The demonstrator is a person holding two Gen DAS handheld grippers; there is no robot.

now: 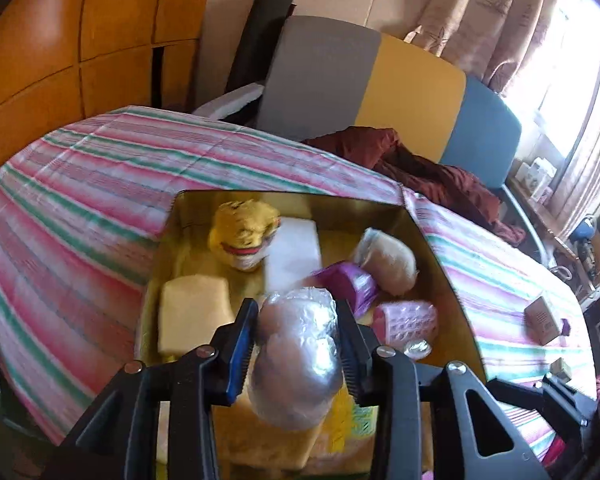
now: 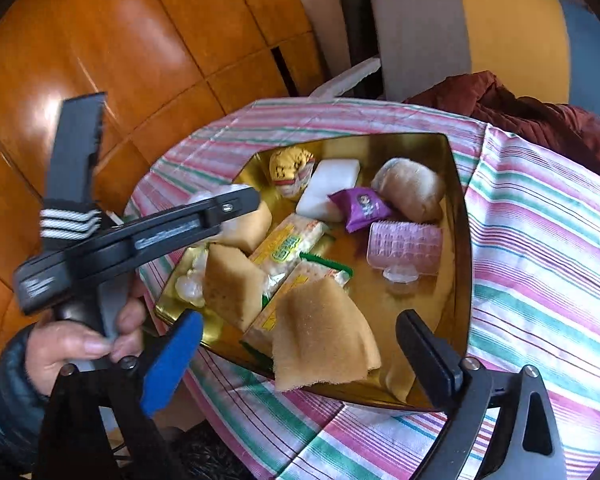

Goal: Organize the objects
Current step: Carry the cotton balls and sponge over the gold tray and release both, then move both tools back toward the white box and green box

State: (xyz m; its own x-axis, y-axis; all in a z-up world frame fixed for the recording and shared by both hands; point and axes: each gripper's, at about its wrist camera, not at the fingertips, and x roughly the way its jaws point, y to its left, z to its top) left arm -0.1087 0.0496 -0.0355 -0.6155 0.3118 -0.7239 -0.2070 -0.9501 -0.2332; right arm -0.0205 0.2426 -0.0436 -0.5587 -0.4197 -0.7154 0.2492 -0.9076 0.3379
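Observation:
My left gripper hangs over a gold tin and is shut on a plastic-wrapped bundle, with a pad against each side. My right gripper stands wide open over the tin's near corner with nothing between its fingers; a beige sponge piece lies below it. Inside the tin are a yellow plush toy, a white block, a purple packet, a pink roller, a wrapped bun and cracker packets.
The tin sits on a striped cloth over a round table. A small cardboard box lies on the cloth at the right. A maroon garment and a chair are behind. A hand holds the left gripper.

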